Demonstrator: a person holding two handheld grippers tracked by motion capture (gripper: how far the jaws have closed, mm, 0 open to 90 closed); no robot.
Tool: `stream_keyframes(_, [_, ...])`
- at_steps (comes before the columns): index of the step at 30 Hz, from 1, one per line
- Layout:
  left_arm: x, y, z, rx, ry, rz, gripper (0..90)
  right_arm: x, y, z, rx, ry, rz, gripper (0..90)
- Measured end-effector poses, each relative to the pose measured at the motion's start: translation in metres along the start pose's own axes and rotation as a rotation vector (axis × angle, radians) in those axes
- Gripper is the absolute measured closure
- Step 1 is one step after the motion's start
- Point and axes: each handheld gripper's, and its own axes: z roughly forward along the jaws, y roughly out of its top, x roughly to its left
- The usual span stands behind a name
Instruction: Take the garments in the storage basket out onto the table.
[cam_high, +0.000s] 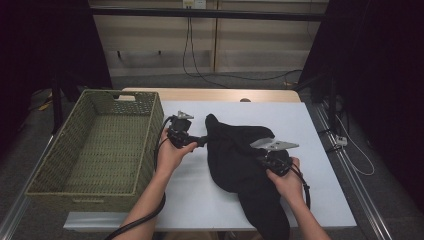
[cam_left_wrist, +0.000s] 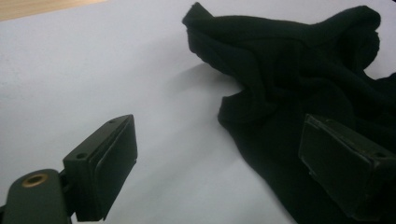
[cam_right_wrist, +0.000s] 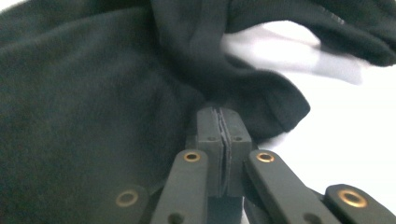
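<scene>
Two grippers work a black garment (cam_high: 240, 160) lying just right of the green wicker basket (cam_high: 95, 150) in the high view; the left gripper (cam_high: 202, 141) sits at its near edge. Left gripper view: jaws stand wide apart, cloth (cam_left_wrist: 299, 70) ahead, nothing pinched. Right gripper view: the right gripper (cam_right_wrist: 223, 122) is clamped on a fold (cam_right_wrist: 205, 70). Gathering seems underway; next, the left must close on cloth.

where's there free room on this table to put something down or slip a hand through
Free: the far right corner of the white table beyond the black garment; the near strip between the basket and the garment's tail; the basket's inside. Crowded: the middle, where the open left gripper meets the garment and the right gripper pinches it.
</scene>
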Motion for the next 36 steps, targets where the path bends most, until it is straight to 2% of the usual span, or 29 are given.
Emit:
stream_keyframes(4, [-0.004, 0.000, 0.000, 0.003, -0.009, 0.013, 11.9, -0.025, 0.007, -0.013, -0.090, -0.067, 0.057, 89.4])
stream_keyframes(6, [-0.007, -0.001, 0.001, 0.004, -0.012, 0.017, 11.9, -0.042, 0.009, -0.020, -0.109, -0.133, 0.059, 89.4])
stream_keyframes(9, [-0.009, -0.002, 0.004, 0.016, -0.020, 0.026, 12.1, -0.062, 0.004, -0.023, -0.101, -0.178, 0.088, 89.3])
stream_keyframes(11, [-0.009, -0.004, 0.007, 0.026, -0.027, 0.020, 12.3, -0.068, -0.002, -0.021, -0.081, -0.217, 0.083, 89.1])
stream_keyframes(13, [-0.010, -0.006, 0.009, 0.034, -0.027, 0.023, 12.3, -0.070, -0.007, -0.018, -0.058, -0.220, 0.087, 88.8])
stream_keyframes(14, [-0.011, -0.007, 0.010, 0.035, -0.028, 0.019, 12.3, -0.071, -0.009, -0.017, -0.043, -0.233, 0.072, 87.7])
stream_keyframes(16, [-0.013, -0.008, 0.012, 0.041, -0.028, 0.028, 12.3, -0.070, -0.011, -0.015, -0.034, -0.235, 0.075, 81.3])
stream_keyframes(18, [-0.014, -0.008, 0.012, 0.046, -0.030, 0.032, 12.3, -0.067, -0.010, -0.016, -0.031, -0.215, 0.062, 75.4])
stream_keyframes(23, [-0.019, -0.009, 0.013, 0.050, -0.054, 0.037, 12.1, -0.055, -0.008, -0.025, -0.067, -0.189, 0.063, 57.8])
stream_keyframes(31, [-0.019, -0.009, 0.005, 0.043, -0.066, 0.028, 10.7, -0.029, -0.010, -0.045, -0.095, -0.115, 0.040, 46.8])
stream_keyframes(36, [-0.023, -0.011, 0.001, 0.046, -0.065, 0.045, 10.4, -0.017, -0.018, -0.056, -0.109, -0.067, 0.046, 42.4])
